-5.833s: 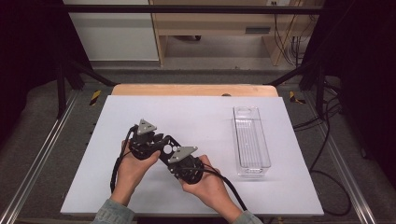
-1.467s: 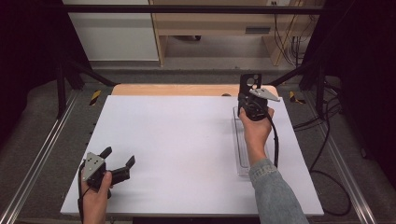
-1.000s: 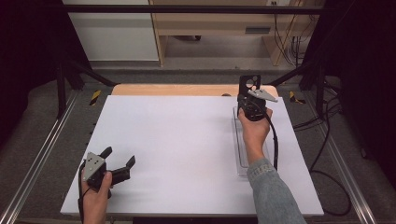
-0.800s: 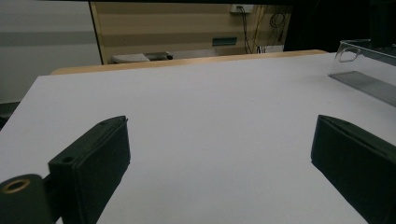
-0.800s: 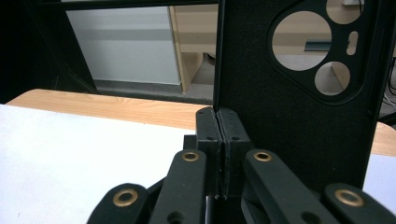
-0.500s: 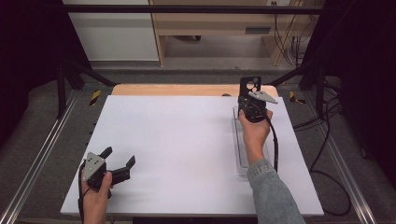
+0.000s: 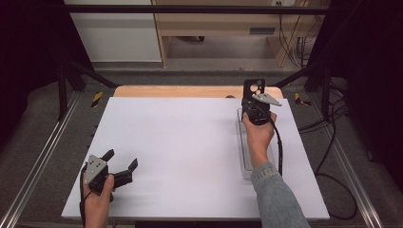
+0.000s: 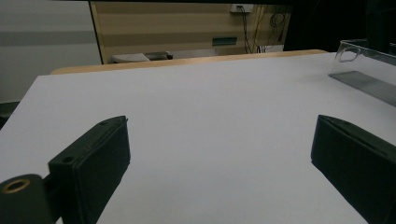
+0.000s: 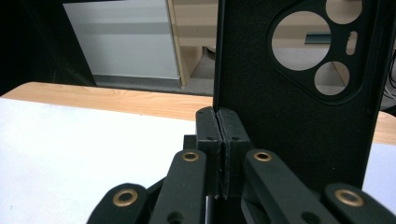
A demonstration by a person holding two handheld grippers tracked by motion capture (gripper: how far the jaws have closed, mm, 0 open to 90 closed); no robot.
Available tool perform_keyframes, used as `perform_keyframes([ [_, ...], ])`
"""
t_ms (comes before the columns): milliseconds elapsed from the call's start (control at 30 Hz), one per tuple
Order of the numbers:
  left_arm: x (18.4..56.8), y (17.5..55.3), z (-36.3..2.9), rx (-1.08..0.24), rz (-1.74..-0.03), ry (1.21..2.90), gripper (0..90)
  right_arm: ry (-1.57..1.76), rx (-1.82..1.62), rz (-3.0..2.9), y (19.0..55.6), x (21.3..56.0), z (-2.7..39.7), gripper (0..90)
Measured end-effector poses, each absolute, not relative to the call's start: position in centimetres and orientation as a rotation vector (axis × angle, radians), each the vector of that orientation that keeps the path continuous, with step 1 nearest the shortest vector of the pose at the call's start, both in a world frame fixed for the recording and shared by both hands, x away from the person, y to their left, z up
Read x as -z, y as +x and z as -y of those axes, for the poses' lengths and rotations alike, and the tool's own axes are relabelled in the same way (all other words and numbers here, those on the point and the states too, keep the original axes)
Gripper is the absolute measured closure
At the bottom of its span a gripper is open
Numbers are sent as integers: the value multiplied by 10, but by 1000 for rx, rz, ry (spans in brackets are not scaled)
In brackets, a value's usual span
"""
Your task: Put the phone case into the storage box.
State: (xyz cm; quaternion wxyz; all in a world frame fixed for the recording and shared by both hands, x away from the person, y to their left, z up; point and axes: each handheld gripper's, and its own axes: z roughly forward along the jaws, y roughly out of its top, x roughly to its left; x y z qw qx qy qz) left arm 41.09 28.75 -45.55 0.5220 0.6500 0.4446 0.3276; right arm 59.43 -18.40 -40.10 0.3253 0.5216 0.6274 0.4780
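A black phone case [image 7: 253,88] with round camera cut-outs stands upright at the table's far right, pinched by its edge in my right gripper [image 7: 252,102]. In the right gripper view the jaws are pressed together at the gripper's tip [image 9: 218,122] on the left edge of the case [image 9: 289,116]. Hand and case hover over the far end of a clear plastic tray [image 7: 244,159]. My left gripper [image 7: 121,159] rests near the table's front left corner, open with nothing between its fingers. In the left gripper view the left gripper [image 8: 219,154] frames bare white tabletop, with the tray [image 8: 369,65] far right.
The white tabletop [image 7: 180,142] stretches wide between the two hands. A wooden strip [image 7: 190,91] runs along its far edge. Metal rails [image 7: 43,156] flank the table, and cables [image 7: 328,156] lie on the floor to the right.
Since the earliest frame the hands have parted from the table's middle: left to the front left corner, right to the far end of the tray with the case. Over the last second nothing moved.
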Motion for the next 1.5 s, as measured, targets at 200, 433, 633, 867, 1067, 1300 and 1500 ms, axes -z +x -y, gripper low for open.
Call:
perform_keyframes([
  [200,455,411,-288,-785,-1064,1556,46,1370,-1242,-1651,595,404,185,885],
  [433,455,411,-288,-785,-1064,1559,46,1380,-1228,-1657,596,409,185,885],
  [633,455,411,-287,-784,-1063,1558,46,1387,-1214,-1668,597,412,184,885],
  [867,456,411,-288,-783,-1063,1553,46,1395,-1211,-1682,598,415,182,884],
  [1067,456,411,-288,-783,-1064,1551,45,1398,-1202,-1683,600,417,181,884],
  [1300,456,411,-288,-784,-1064,1552,45,1403,-1196,-1685,601,419,181,884],
  [1500,456,411,-288,-784,-1063,1553,45,1405,-1190,-1689,602,421,181,884],
])
